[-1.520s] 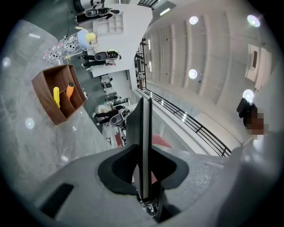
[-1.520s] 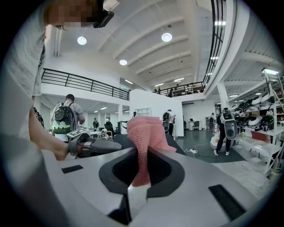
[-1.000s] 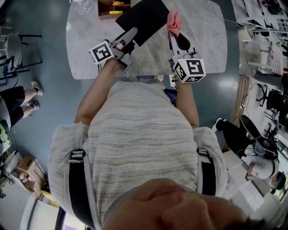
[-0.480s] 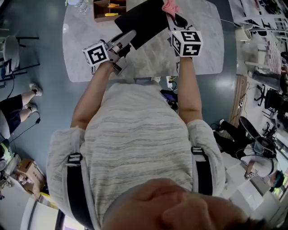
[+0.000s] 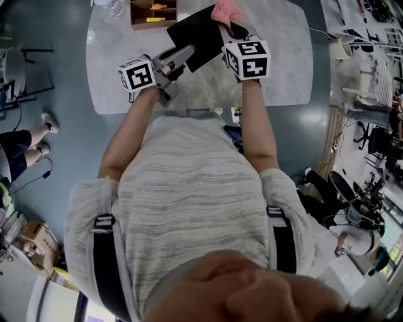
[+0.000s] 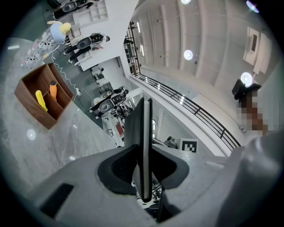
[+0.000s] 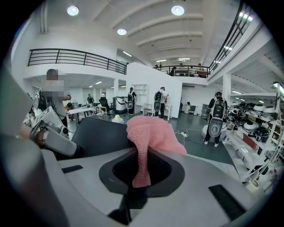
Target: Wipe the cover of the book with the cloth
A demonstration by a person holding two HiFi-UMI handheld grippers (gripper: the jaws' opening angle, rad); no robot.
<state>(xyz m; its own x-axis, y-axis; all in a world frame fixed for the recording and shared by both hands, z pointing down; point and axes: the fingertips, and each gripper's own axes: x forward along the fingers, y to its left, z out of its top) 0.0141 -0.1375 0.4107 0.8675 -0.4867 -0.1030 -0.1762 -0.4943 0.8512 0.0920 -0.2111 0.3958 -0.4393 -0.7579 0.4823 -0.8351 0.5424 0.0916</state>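
**Book up in the left claw, pink cloth in the right**

The left gripper [image 5: 181, 54] has its 2 jaws shut tight on the black book [image 5: 196, 33], gripping it at the near edge. In the left gripper view the book shows edge-on, a thin dark slab standing straight up out of the slot between the jaws. The book is held tilted over the marble table [image 5: 283, 69]. Its far end reaches toward the wooden box [image 5: 153, 12] at the table's back edge. A yellow thing [image 6: 41, 100] and an orange thing [image 6: 53, 90] lie in the box.

The right gripper [image 5: 228, 26] is clamped on the pink cloth [image 5: 225, 10]. A pinched strip of it runs down between the jaws, and the rest bunches out above them in a loose lump. In the right gripper view the book's flat dark cover lies just behind and to the left of the cloth, with the left gripper at the cover's left side. In the head view the cloth sits at the book's far right corner. Whether it actually touches the cover I cannot tell.

The 2 grippers are near each other over the table. Beyond the cloth, several people [image 7: 160, 102] stand about the hall.
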